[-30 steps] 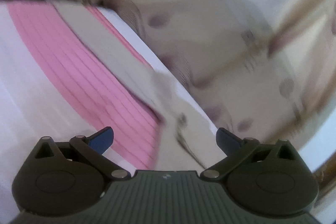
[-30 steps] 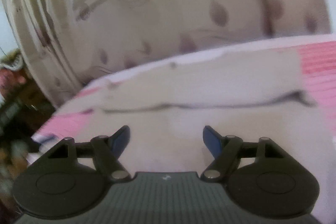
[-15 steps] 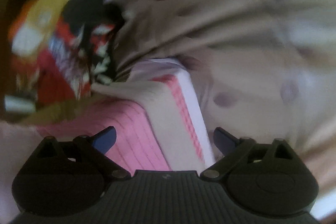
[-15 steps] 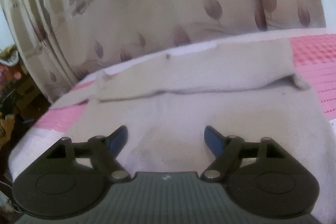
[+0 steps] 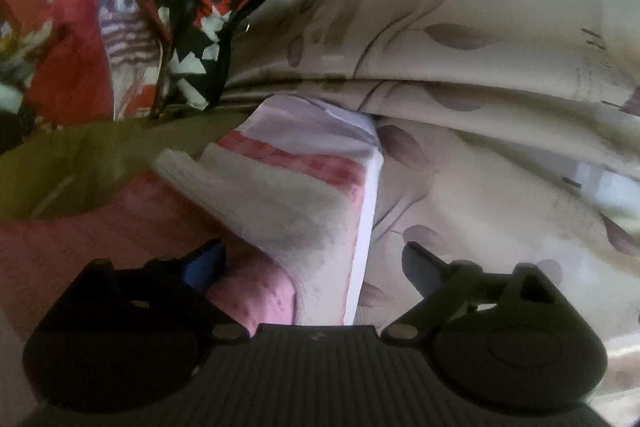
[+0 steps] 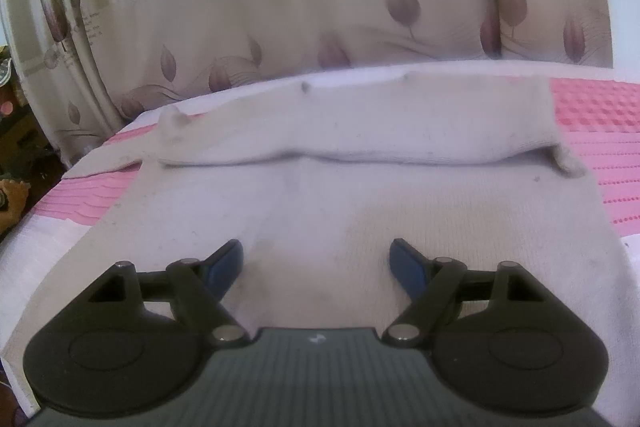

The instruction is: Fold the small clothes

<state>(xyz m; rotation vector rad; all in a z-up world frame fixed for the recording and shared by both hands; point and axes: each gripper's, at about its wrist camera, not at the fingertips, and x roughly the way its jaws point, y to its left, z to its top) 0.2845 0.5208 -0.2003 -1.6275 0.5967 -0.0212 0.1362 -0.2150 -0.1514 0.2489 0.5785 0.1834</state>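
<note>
Cloth [image 6: 360, 211] half-folded on pink cover [image 6: 592, 131]. Left gripper [image 5: 312, 263] closing, astride corner, ungripped; right gripper [image 6: 316, 267] released, empty. Risk: late clamp drags fold askew.

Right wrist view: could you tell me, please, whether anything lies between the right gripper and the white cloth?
Nothing visible does. The right gripper hangs with open jaws directly over the white cloth, whose far edge is already folded over; only bare cloth shows between the jaws.

A cream curtain [image 6: 320, 7] with mauve leaf prints hangs behind the bed's far edge. A pink-and-white bedcover [image 6: 592, 115] spreads beneath. Red patterned clutter [image 5: 120, 27] piles beyond the bed's corner.
</note>
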